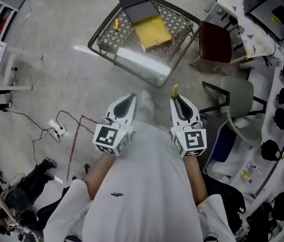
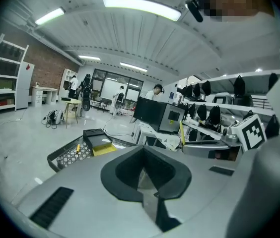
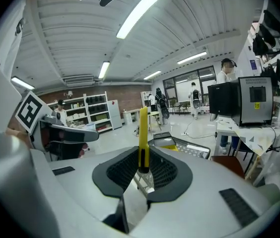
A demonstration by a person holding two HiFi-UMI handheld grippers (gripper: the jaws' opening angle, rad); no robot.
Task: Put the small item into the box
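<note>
Both grippers held up close to the person's chest, well short of the table [image 1: 103, 30]. R gripper [image 1: 178, 98] pinches a yellow stick [image 1: 175, 89]. In the right gripper view, its jaws are clamped on the lower end of the stick [image 3: 143, 133], which stands upright above the pads. L gripper [image 1: 128, 101] has its jaws pressed together w/ nothing between them, as the left gripper view shows [image 2: 143, 175].

Box [image 1: 152, 30] sits on the mesh-top table, open, yellow inside, w/ dark lid [image 1: 137, 5] at its far end. The stick is well apart from the box, not over it. Another small yellow bit [image 1: 116, 24] lies on the mesh just left of the box. A red chair [image 1: 215, 42] stands right of the table. Cables lie on the floor at left.
</note>
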